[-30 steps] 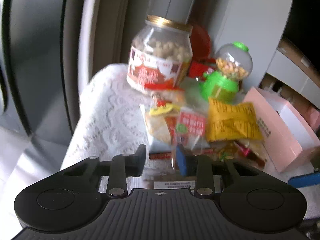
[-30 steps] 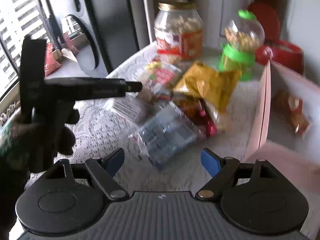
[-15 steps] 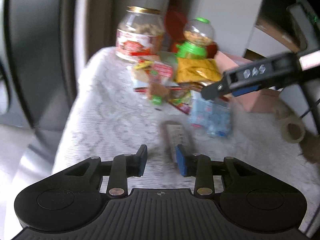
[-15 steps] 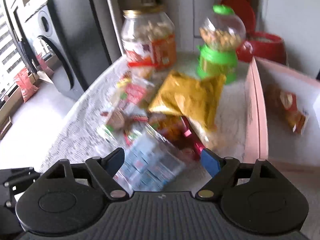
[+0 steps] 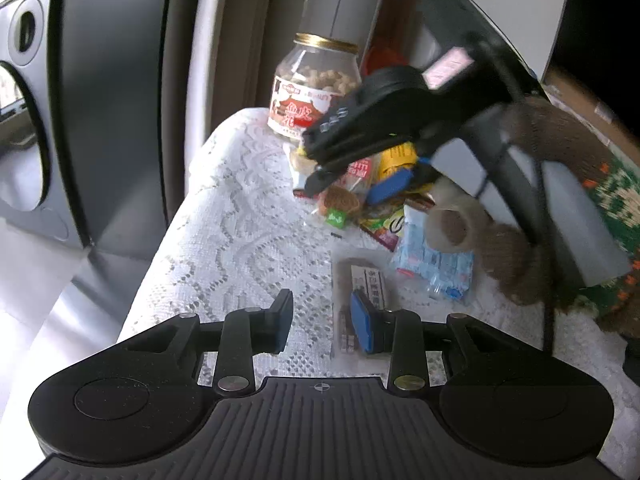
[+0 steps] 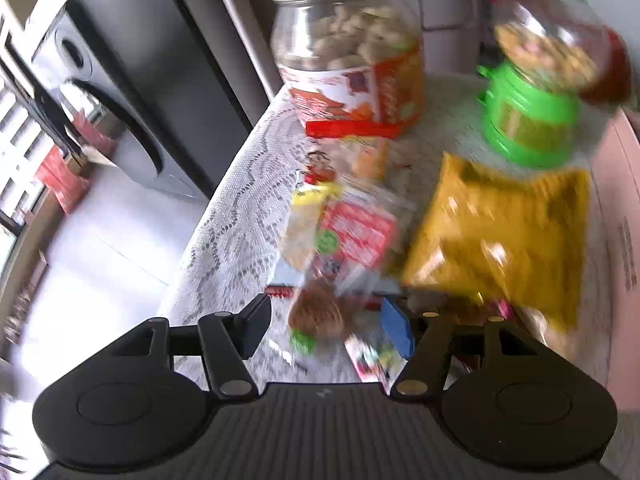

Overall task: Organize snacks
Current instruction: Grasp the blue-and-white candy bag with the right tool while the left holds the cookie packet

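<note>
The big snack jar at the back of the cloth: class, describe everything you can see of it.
The jar is clear, plastic or glass by its look, with a gold screw lid that is on. It stands upright on the white lace cloth, filled with pale round snacks. A red and white label with Chinese characters wraps its lower half. Small packets lie against its base; the green dispenser stands beside it, apart.

snack pile (image 6: 352,240) motion-blurred, pink box (image 6: 624,208) cut off, labels unreadable
</note>
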Available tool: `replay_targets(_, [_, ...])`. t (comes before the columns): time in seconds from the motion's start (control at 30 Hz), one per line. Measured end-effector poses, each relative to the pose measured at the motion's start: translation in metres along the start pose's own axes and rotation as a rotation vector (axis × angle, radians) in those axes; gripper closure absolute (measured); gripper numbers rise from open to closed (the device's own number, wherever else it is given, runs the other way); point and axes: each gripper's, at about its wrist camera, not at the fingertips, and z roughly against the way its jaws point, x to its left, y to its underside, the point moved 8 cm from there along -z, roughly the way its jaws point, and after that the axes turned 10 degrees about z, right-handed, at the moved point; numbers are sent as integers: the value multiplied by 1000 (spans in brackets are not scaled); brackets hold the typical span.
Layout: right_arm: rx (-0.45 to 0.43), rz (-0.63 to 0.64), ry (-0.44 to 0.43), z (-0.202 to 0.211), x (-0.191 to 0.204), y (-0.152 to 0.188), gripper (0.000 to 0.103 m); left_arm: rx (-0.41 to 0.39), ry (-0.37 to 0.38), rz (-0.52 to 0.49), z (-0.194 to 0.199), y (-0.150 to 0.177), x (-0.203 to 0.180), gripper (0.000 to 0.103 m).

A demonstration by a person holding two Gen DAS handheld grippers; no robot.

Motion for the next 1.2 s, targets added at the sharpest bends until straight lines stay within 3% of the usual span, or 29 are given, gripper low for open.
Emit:
replay_targets(0.07, [5, 80, 21, -1, 10, 3, 59, 11, -3, -1, -1, 2, -1, 66])
replay_targets(0.27, [-27, 173, -69, 49, 11, 31, 71, 31, 34, -35, -9, 3, -20, 66])
replay_targets(0.3, [-39, 189, -70, 60, 8, 36, 96, 32, 44, -50, -11, 3, -26, 66])
replay_targets(0.33, [-42, 203, -78, 72, 4, 45, 102, 35, 49, -66, -14, 2, -32, 66])
replay_targets(0.4, [-51, 201, -94, 93, -7, 58, 102, 49, 30, -104, -24, 3, -42, 66])
replay_targets(0.53, [-50, 167, -74, 113, -35, 87, 101, 30, -86, -192, -34, 1, -49, 63])
replay_targets(0.67, [-58, 131, -40, 116, -61, 104, 100, 54, -84, -166, -27, 4, -40, 68])
replay_targets(0.73, [-67, 130, -32, 114, -63, 105, 95, 49, -92, -132, -15, 9, -31, 71])
replay_targets(0.77, [-71, 134, -32, 114, -64, 104, 86, 46, -104, -115, -9, 10, -26, 73])
replay_targets(0.87, [-97, 176, 7, 106, -54, 97, 45, 53, -113, -64, 5, 16, -13, 75])
replay_targets(0.9, [-105, 186, 25, 104, -53, 95, 41, 57, -101, -53, 7, 18, -12, 75])
replay_targets(1.03, [-97, 171, 51, 92, -45, 94, 41, 54, -78, -38, 7, 20, -15, 74])
replay_targets(1.2, [-73, 77, 31, 78, -51, 100, 38, 56, -87, -56, -6, 16, -25, 62])
